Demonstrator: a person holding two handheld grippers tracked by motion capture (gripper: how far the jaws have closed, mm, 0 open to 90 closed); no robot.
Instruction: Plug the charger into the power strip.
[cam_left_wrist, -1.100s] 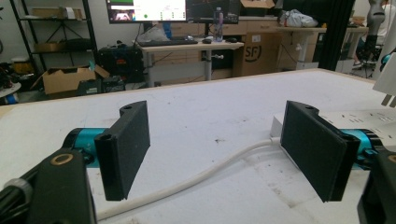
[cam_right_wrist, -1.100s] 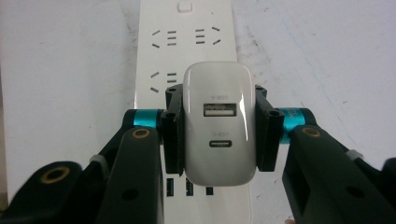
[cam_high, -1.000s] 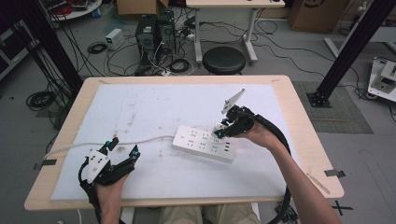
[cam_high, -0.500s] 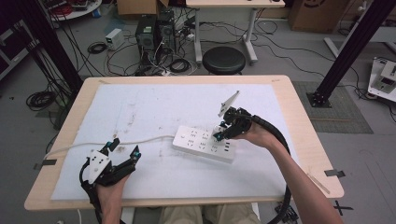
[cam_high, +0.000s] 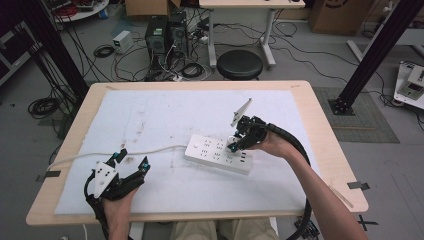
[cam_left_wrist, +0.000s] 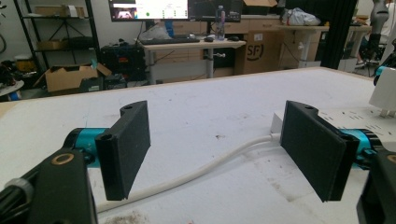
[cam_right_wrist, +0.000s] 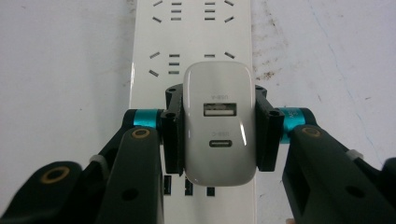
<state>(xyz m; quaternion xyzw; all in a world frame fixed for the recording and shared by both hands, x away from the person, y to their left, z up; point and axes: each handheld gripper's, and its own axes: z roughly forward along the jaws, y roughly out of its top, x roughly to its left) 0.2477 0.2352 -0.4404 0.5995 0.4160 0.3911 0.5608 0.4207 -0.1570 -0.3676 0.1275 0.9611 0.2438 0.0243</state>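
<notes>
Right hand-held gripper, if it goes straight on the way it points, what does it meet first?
Probably the power strip. The right hand-held gripper holds a white charger directly above the strip's sockets, pointing down at them; how much gap remains is unclear.

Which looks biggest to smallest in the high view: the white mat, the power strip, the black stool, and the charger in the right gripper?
1. White mat, by far.
2. Power strip and black stool look alike; the stool sits farther off, so no ranking.
3. Charger, a sliver between the right gripper's jaws.
</notes>
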